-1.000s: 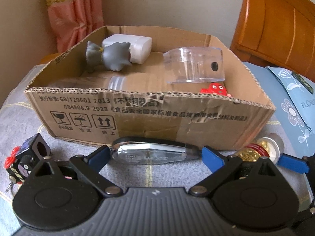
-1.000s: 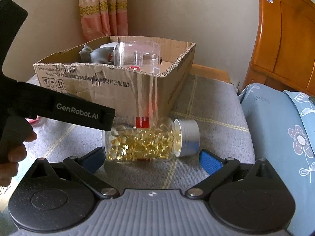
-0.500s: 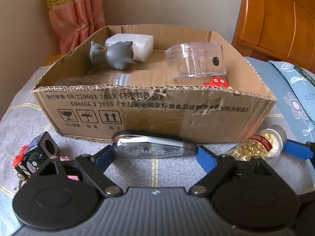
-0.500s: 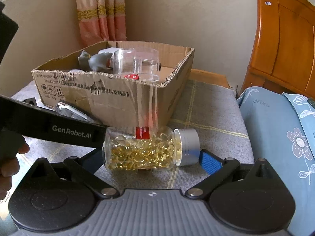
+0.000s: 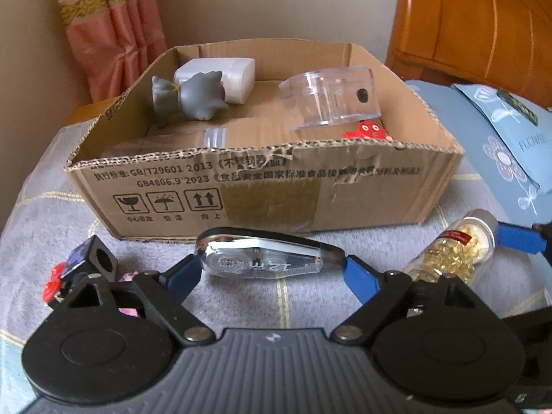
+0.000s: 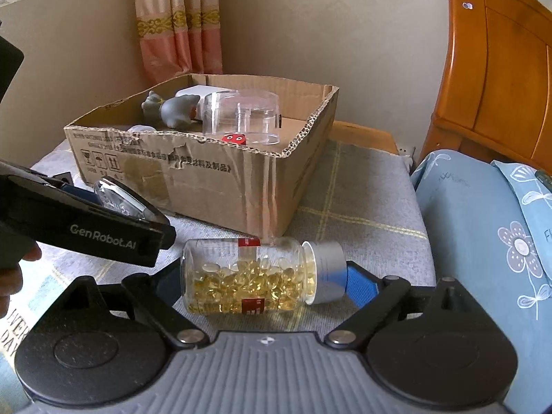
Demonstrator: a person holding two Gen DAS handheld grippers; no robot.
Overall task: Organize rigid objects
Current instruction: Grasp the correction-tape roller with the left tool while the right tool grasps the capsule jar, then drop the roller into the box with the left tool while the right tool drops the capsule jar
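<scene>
The correction tape dispenser [image 5: 269, 258] is clamped end to end by the left gripper [image 5: 272, 269], and the capsule bottle [image 6: 255, 276] (lying on its side) by the right gripper [image 6: 262, 276], both on the grey cushion [image 6: 362, 207] against the cardboard box's [image 5: 276, 193] front wall, presumably for lifting into it

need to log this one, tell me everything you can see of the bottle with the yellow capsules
The bottle is clear, plastic or glass by its look, about half full of shiny yellow capsules, with a silver screw cap still on and red label patches. It lies on its side on the grey checked blanket, just in front of the cardboard box. The right gripper is closed on it lengthwise, one blue pad on the cap, the other at its base.
</scene>
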